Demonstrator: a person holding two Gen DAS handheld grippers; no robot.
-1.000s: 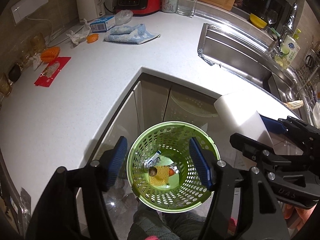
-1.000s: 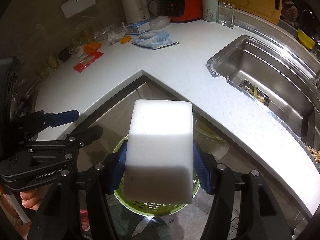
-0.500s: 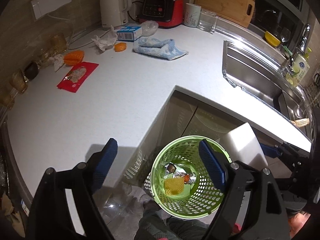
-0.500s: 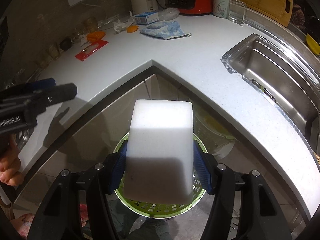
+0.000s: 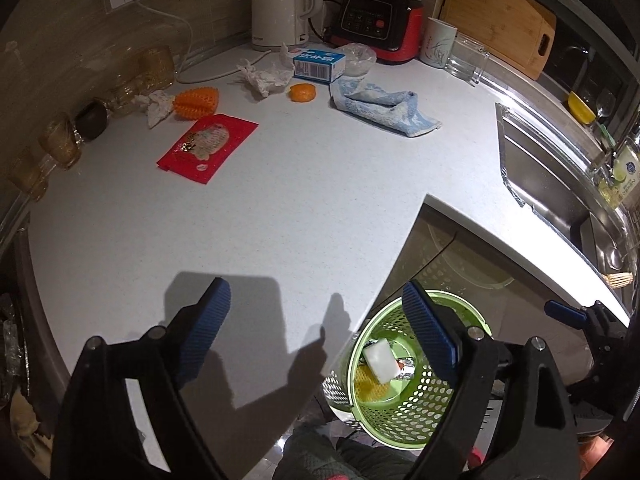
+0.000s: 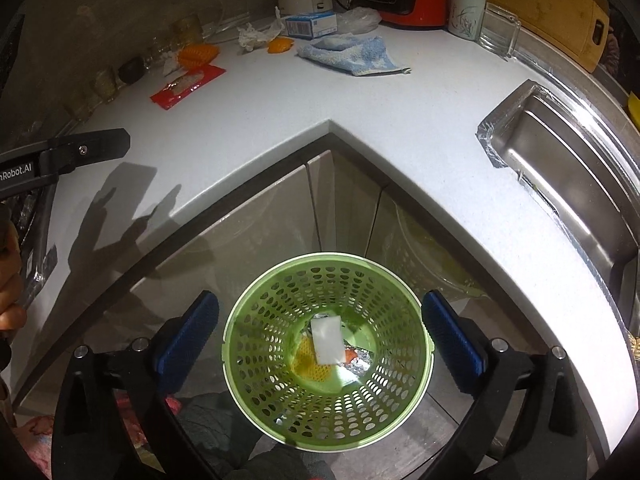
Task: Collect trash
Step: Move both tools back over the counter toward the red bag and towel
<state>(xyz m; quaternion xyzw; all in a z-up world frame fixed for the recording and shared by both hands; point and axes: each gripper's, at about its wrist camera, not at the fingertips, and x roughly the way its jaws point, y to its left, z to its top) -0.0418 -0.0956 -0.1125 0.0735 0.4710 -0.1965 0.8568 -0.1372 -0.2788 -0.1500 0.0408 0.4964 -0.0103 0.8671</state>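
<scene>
A green perforated basket is sitting on the floor in the inner corner of an L-shaped white countertop; inside it a white block is lying on top of yellow netting, crumpled foil and a small orange scrap. The right gripper is hanging directly over the basket, its jaws opening wide with nothing between its blue pads; the block is lying loose below them. The left gripper is pointing down over the counter's front edge, its jaws opening too and gripping nothing; its right pad is overlapping the basket rim in that view, and its shadow is falling on the bare counter.

Trash is waiting along the far wall: a red snack wrapper, crumpled tissue, an orange peel, an orange ribbed piece and a blue-and-white carton. A blue towel is lying beside them; behind are standing a white kettle, a red-and-black cooker, a mug and a wooden cutting board. Amber glass jars are lining the left wall; a steel sink is filling the right side. Grey cabinet doors are standing behind the basket.
</scene>
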